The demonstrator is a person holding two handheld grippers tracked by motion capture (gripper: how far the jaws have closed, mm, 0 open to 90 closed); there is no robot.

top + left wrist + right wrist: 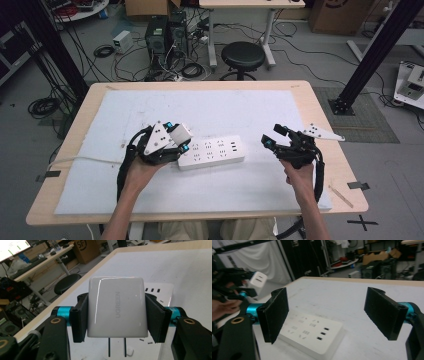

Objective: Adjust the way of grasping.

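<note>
A white power strip (212,152) lies flat on the white mat, its sockets facing up. My left gripper (179,138) hovers over the strip's left end, shut on a white UGREEN charger (117,307) whose two prongs (117,347) point down toward the strip (160,293). The same charger (257,281) appears at the far left of the right gripper view. My right gripper (273,137) hangs to the right of the strip, open, nothing between its pads (276,313). The strip (312,336) lies below and ahead of it.
The white mat (210,107) covers most of the wooden table (320,115). A white cable (80,160) runs off the strip to the left. A black stool (243,56) stands beyond the table's far edge, with cables and computer cases on the floor.
</note>
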